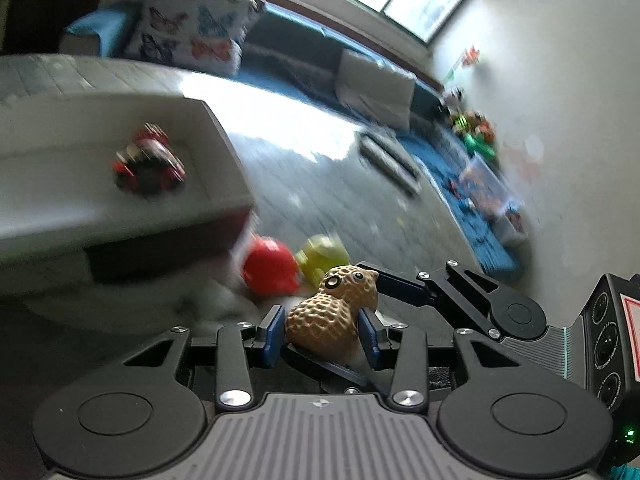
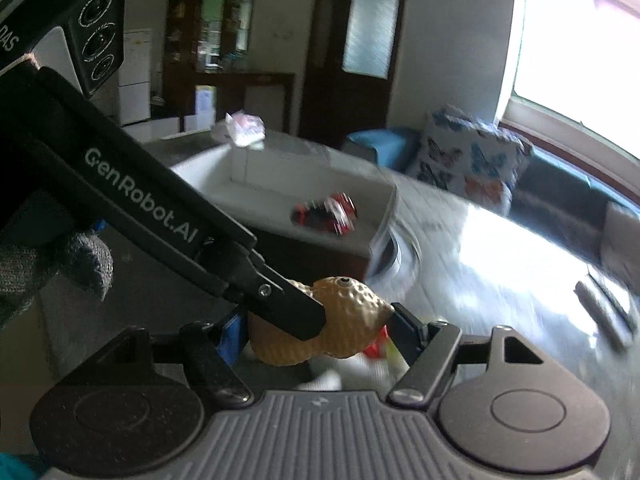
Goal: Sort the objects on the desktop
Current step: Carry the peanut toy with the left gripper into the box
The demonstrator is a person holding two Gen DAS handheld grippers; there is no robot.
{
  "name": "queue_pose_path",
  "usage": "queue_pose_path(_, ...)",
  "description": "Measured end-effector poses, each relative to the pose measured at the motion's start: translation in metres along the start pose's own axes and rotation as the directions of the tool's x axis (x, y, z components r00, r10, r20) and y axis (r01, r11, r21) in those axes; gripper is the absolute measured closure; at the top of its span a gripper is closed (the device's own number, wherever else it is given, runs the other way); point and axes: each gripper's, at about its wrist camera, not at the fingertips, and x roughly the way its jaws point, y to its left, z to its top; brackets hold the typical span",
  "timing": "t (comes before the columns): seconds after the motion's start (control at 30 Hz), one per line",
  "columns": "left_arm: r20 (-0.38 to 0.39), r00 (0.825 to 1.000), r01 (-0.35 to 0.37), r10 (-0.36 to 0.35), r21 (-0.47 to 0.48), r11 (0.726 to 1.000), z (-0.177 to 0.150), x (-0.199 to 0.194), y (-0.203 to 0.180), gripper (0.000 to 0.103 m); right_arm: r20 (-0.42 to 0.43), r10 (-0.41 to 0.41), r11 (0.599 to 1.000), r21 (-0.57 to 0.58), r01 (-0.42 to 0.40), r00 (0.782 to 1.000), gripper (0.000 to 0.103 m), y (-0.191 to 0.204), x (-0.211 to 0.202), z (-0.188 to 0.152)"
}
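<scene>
A tan peanut-shaped toy with eyes [image 1: 334, 312] sits between the blue pads of my left gripper [image 1: 322, 334], which is shut on it. My right gripper [image 2: 316, 338] frames the same toy [image 2: 340, 332], with its fingers close on both sides; contact is unclear. The left gripper's arm [image 2: 160, 220] crosses in front of the toy in the right wrist view. A white bin [image 1: 120, 208] at the left holds a red and black toy car [image 1: 150, 164]. A red toy [image 1: 270, 270] and a yellow-green toy [image 1: 322, 258] lie on the table beyond the peanut.
The bin also shows in the right wrist view [image 2: 312, 240] with the car [image 2: 326, 214] and a crumpled wrapper [image 2: 242, 128] on its far rim. Two dark remotes [image 1: 390, 162] lie on the grey table. A sofa with butterfly cushions [image 1: 192, 24] stands behind.
</scene>
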Motion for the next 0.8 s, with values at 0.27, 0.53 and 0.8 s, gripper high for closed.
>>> queue_pose_path(0.27,0.084,0.993,-0.077,0.082,-0.064,0.995,0.052,-0.022,0.050,0.060,0.043,0.078,0.992,-0.103,-0.073,0.996,0.029,0.052,0.081,0.058)
queue_pose_path(0.53,0.063,0.989,-0.121,0.131,-0.142,0.983,0.101,-0.012,0.115,0.060,0.007,0.171,0.979,-0.114,-0.169,0.985,0.029,0.182,0.045,0.057)
queue_pose_path(0.8,-0.009,0.992,-0.127,0.129,-0.243,0.962,0.126,0.014,0.174,0.060,-0.081,0.235,0.963,-0.116,-0.244,0.969,0.029,0.251,0.049,0.047)
